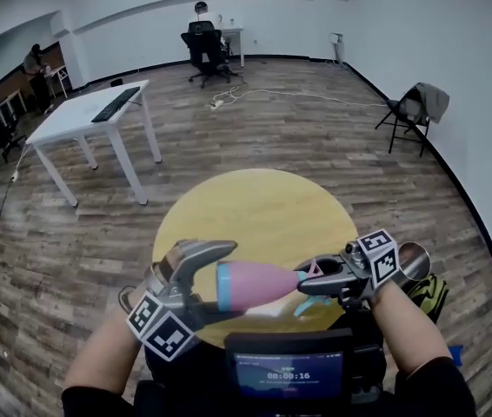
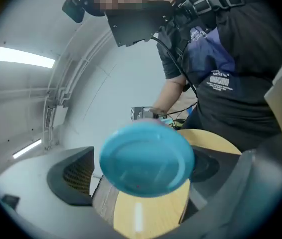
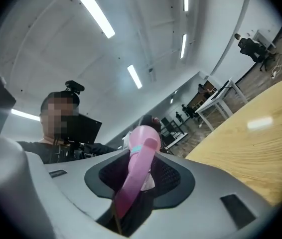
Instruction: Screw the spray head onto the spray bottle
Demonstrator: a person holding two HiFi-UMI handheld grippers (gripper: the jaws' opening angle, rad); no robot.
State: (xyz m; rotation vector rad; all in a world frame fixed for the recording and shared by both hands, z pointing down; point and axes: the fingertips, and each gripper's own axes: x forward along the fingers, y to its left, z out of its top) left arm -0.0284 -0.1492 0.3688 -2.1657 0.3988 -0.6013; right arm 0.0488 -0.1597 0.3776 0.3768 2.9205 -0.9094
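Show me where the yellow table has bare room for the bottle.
Nearly all of the table is bare, from its far rim to the middle. Only the near edge is crowded: there the left gripper holds the bottle and the right gripper holds the spray head above it.

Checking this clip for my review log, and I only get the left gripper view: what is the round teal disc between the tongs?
Observer: It is the base of a pink plastic spray bottle, which the left tongs grip; the head view shows it lying level.
Reviewer: Where is the spray head?
Observer: The pink plastic spray head is clamped in the right tongs, right at the bottle's narrow neck end.
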